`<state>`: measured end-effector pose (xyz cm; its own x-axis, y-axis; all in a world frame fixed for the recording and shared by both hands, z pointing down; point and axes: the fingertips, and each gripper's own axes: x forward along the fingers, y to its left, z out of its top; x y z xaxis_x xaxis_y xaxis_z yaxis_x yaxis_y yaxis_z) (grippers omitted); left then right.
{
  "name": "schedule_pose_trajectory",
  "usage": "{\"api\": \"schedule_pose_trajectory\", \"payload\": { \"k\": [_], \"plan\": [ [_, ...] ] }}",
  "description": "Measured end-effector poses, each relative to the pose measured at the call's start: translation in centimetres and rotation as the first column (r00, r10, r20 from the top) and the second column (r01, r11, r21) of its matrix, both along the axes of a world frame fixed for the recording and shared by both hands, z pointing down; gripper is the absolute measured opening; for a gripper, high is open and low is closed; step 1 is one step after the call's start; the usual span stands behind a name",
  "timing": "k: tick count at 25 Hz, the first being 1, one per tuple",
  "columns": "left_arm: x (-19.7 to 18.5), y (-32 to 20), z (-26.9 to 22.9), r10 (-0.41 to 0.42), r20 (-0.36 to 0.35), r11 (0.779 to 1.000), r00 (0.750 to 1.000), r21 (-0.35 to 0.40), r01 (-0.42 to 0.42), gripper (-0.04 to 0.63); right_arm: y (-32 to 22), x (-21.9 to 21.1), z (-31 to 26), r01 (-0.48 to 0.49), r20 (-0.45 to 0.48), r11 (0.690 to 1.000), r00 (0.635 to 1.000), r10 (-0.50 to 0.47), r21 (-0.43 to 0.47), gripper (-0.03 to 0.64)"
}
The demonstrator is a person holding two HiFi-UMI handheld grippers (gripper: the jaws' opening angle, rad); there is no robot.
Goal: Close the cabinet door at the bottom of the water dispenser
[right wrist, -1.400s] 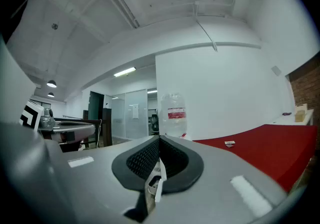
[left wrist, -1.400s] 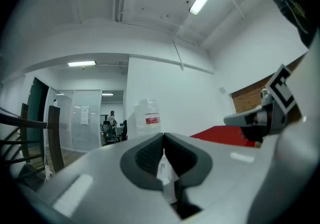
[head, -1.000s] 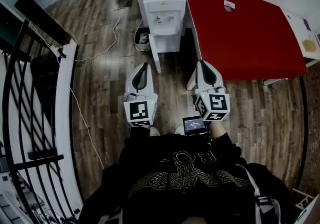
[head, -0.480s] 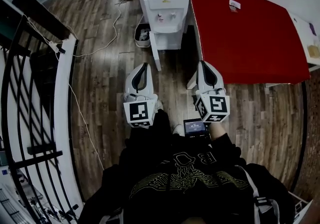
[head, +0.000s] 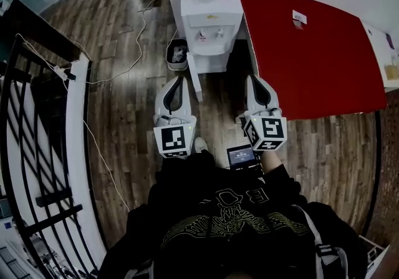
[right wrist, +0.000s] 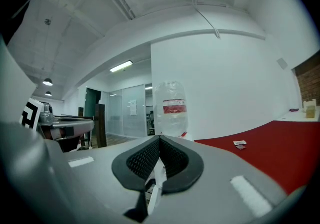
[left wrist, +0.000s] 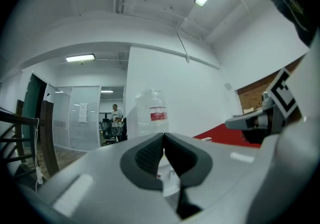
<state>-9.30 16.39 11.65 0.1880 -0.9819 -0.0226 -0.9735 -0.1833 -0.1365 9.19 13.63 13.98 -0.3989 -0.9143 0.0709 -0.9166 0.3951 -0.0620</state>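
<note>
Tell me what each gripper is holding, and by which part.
Nothing is held. The left gripper and the right gripper both have jaws shut together, empty, short of the water dispenser.

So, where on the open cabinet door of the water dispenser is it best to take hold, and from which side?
Probably the free end of the cabinet door, nearest you. It stands open, edge-on, out from the water dispenser's left front corner, a thin flat panel with no handle visible. Come from its left face and push right; the shut left hand-held gripper is beside it.
</note>
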Motion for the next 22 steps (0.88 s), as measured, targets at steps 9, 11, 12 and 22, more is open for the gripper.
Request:
{"api": "schedule_pose_trajectory", "payload": {
  "k": [9,11,12,22],
  "plan": [
    [-2.5,-5.2,0.7,0.022,-0.019,1.000,1.000,-0.018,-0.023,0.007,-4.8,-2.9,0.1,-0.009,-0.011,1.000,1.000,0.009,-0.006,-0.002],
    [-2.5,-6.2,1.2,0.021,-0.022,0.999,1.000,-0.030,-0.022,0.007,-5.9,-3.0,0.4,-0.007,-0.013,1.000,1.000,0.007,-0.013,-0.002],
    [-2.5,-6.8,1.4,0.022,-0.023,0.999,1.000,-0.035,-0.022,0.007,-6.5,-3.0,0.5,-0.006,-0.015,1.000,1.000,0.006,-0.015,-0.002],
    [-0.9,-15.0,3.4,0.009,-0.028,0.997,1.000,-0.074,-0.012,0.007,-13.9,-3.0,-0.1,0.076,0.063,0.994,0.995,-0.080,0.073,-0.002]
  ]
}}
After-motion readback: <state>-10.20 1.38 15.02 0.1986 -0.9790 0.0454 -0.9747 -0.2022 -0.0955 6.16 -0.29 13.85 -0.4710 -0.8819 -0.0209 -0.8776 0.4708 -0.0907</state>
